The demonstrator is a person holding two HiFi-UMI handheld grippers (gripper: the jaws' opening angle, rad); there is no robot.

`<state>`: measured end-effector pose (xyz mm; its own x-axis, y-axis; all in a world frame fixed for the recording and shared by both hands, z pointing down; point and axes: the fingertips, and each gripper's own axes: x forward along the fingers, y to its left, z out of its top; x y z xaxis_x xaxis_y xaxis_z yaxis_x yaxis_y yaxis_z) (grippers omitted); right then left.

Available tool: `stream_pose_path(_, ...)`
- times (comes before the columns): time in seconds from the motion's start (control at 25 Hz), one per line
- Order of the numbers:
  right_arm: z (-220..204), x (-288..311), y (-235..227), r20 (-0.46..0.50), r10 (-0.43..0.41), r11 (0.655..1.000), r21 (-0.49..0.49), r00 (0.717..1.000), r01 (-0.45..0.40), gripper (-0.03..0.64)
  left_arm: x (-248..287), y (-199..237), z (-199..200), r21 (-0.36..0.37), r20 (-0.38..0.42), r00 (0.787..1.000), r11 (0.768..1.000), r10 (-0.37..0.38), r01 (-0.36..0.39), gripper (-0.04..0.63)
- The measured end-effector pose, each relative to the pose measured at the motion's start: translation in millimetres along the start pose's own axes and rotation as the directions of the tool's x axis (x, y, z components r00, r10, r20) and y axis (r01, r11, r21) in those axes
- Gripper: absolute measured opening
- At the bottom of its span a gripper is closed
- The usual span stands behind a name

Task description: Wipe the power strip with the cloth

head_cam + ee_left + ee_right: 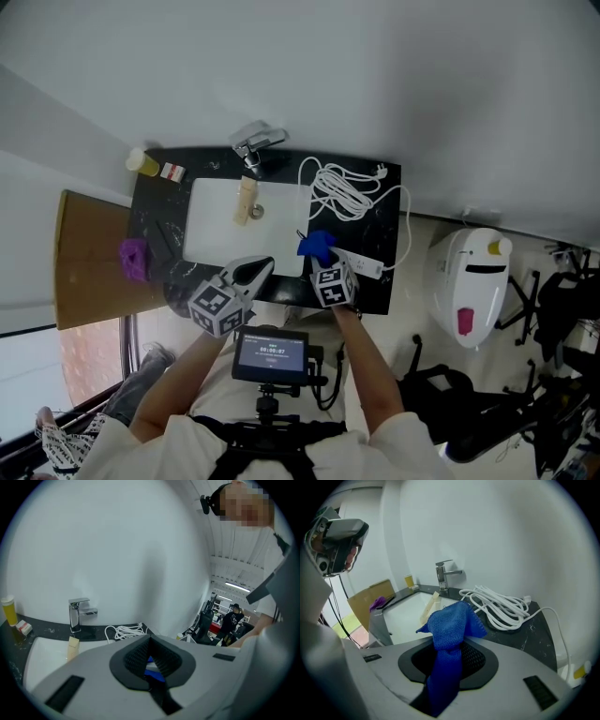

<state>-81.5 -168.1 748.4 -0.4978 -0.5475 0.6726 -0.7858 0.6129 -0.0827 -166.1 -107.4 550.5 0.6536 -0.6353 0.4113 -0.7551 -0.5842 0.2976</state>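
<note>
Over the near edge of the black counter (211, 164), right of the basin (211, 225): approach step; wiping apparently not begun. Power strip (364, 265) lies just right of the right gripper (322, 255), apart from it. That gripper is clenched on the blue cloth (317, 246), bunched above its jaws. Left gripper (255, 272) closed, empty, by the basin rim. Next: lower cloth onto strip, sweep lengthwise.

Grey left tongs (262, 268), right tongs (322, 255): black ribbed pads (133, 658), marker cubes (217, 309).
</note>
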Motion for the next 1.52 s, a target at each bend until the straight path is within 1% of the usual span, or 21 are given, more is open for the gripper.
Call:
stream_pose_path(0.16, -4.4, 4.6, 1.8, -0.009, -0.006, 1.0, -0.018, 1.0, 0.006, 0.101, -4.2, -0.9, -0.9, 0.001, 0.003, 1.0, 1.0, -0.001, 0.001, 0.009)
stream_pose_path(0.52, -5.4, 3.1, 3.5, -0.059, 0.013, 1.0, 0.0, 0.998, -0.013, 0.101, -11.4, -6.2, -1.2, -0.003, 0.011, 1.0, 1.0, -0.006, 0.006, 0.009)
stream_pose_path(0.64, -7.0, 0.2, 2.7, -0.054, 0.007, 1.0, 0.002, 0.999, -0.007, 0.101, -12.6, -9.8, -0.2, -0.003, 0.015, 1.0, 1.0, -0.009, 0.009, 0.009)
stream_pose_path(0.88, -8.2, -5.6, -0.6, -0.033, 0.0, 0.999, 0.036, 0.999, 0.001, 0.101, -11.9, -13.3, -0.9, 0.001, 0.017, 1.0, 1.0, -0.01, 0.01, 0.009)
stream_pose_path(1.12, -13.6, -16.0, -15.6, -0.018, -0.019, 0.997, 0.08, 1.0, 0.021, 0.101, -7.3, -15.9, -1.2, 0.004, 0.006, 1.0, 1.0, -0.019, 0.019, 0.009)
stream_pose_path(1.4, -22.8, -22.5, -28.5, -0.015, -0.041, 0.995, 0.094, 0.999, 0.042, 0.101, -1.2, -21.0, -2.6, 0.01, -0.002, 0.999, 0.999, -0.039, 0.039, 0.009)
stream_pose_path(1.52, -25.8, -29.2, -35.3, -0.006, -0.052, 0.991, 0.12, 0.999, 0.053, 0.101, 0.9, -23.5, -2.7, 0.015, -0.005, 0.999, 0.999, -0.047, 0.047, 0.009)
